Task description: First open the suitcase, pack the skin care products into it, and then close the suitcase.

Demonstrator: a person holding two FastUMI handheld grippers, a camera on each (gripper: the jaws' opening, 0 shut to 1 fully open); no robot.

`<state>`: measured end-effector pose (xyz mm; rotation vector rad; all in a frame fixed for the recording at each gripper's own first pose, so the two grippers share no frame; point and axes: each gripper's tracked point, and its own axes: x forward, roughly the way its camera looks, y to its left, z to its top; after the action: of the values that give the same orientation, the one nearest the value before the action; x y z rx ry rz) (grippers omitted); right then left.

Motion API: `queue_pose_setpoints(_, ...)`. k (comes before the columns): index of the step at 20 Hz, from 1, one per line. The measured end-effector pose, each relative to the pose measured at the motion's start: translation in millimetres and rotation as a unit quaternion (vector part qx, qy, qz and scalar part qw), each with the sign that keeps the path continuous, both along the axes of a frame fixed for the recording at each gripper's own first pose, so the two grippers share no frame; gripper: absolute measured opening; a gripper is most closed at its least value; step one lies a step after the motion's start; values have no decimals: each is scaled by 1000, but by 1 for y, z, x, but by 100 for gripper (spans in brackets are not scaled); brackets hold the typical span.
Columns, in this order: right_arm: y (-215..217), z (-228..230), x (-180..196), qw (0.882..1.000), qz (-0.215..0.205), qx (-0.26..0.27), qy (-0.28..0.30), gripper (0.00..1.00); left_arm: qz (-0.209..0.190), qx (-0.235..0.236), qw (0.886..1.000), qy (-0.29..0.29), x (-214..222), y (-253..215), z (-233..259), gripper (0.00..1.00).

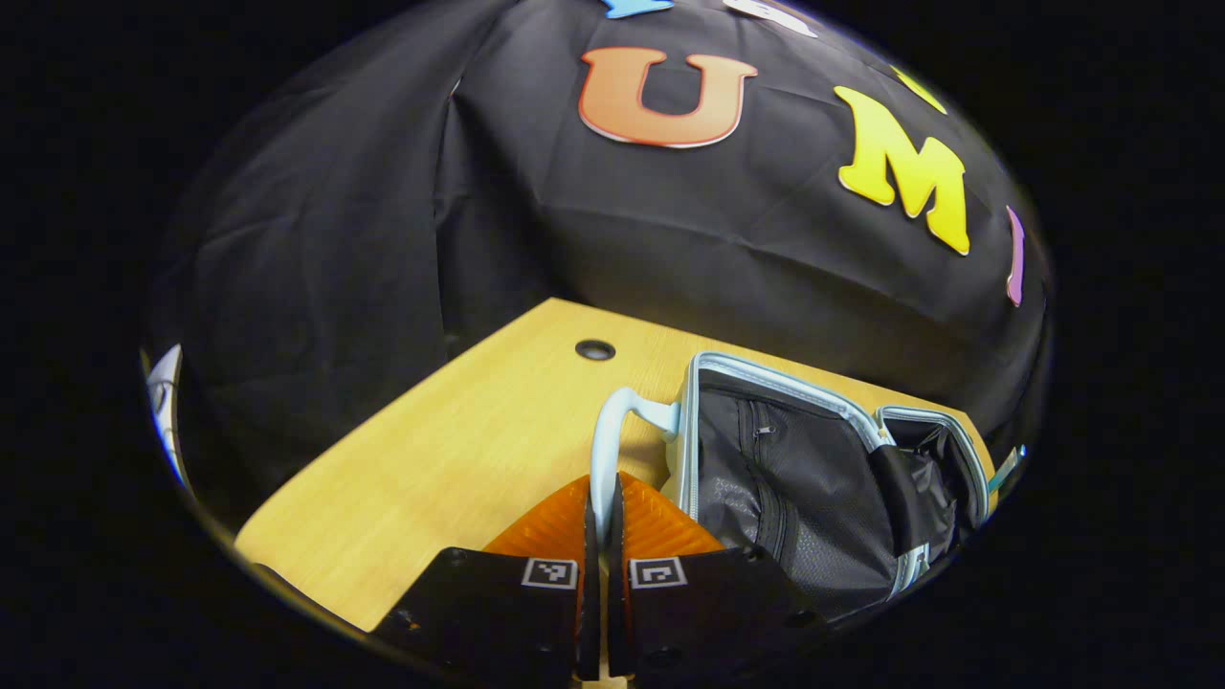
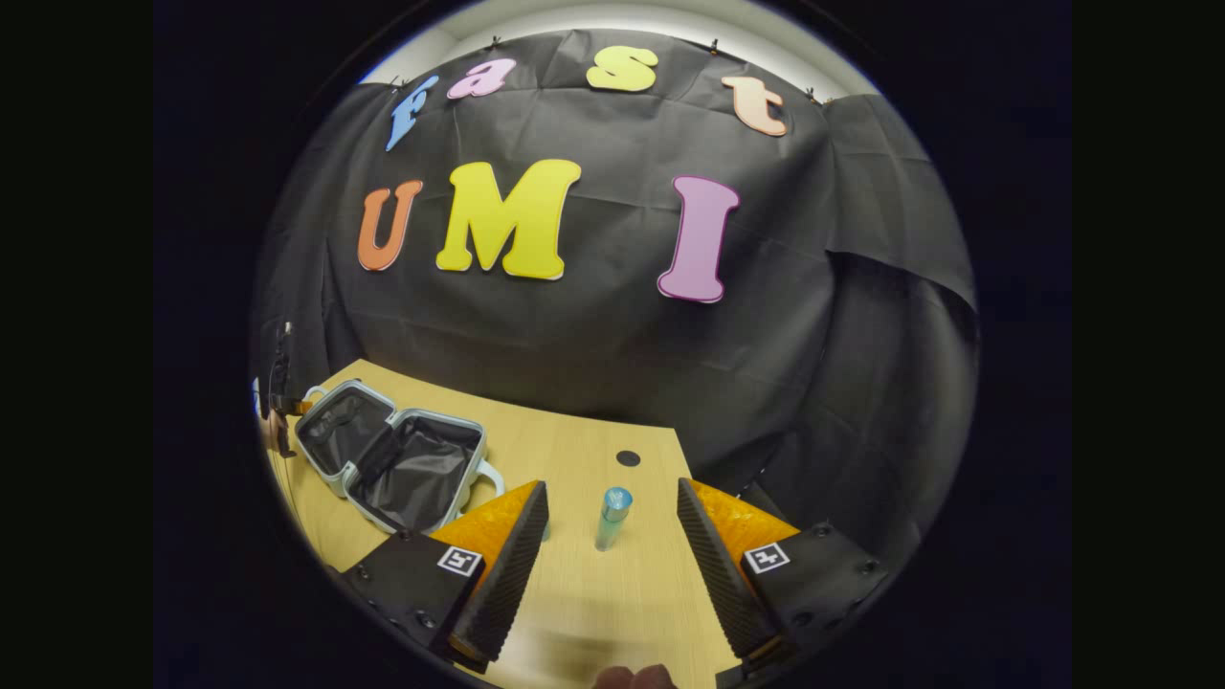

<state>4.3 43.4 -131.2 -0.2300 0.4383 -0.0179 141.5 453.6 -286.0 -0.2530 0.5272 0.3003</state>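
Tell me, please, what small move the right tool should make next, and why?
Probably ease the right tool forward and close on the bottle: it stands upright on the table between the open fingers, untouched, while the suitcase already lies open and the left tool grips its handle.

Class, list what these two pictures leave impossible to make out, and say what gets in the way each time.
- Right gripper view: the bottle is too small to show its label.
- Left gripper view: the suitcase is cut off by the picture's edge.
- Left gripper view: the handle has its lower end hidden between the left gripper fingers.
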Motion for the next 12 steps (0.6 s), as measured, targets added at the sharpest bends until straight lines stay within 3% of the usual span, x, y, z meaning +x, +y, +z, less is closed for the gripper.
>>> queue_pose_setpoints(2,-1,-3,-3,1000,0,-1,6,81,0,-17,1000,8,-8,2,-11,9)
queue_pose_setpoints(5,-3,-6,-4,1000,1,0,12,81,25,-15,1000,0,-7,13,-13,22)
queue_pose_setpoints(6,-4,-6,-3,1000,3,0,12,81,38,-4,999,4,-9,19,-13,12)
queue_pose_setpoints(7,-5,-6,-2,1000,4,1,10,81,43,0,999,1,-11,20,-6,41)
queue_pose_setpoints(8,-6,-4,0,1000,6,4,7,81,48,8,999,-7,-17,22,9,41)
queue_pose_setpoints(9,-8,-3,2,1000,8,8,2,81,51,27,998,-18,-19,20,28,90)
queue_pose_setpoints(10,-10,-3,5,1000,9,12,-1,81,54,53,996,-38,-21,13,51,83)
queue_pose_setpoints(12,-16,-9,8,1000,13,24,-4,80,38,99,991,-77,-18,-29,103,88)
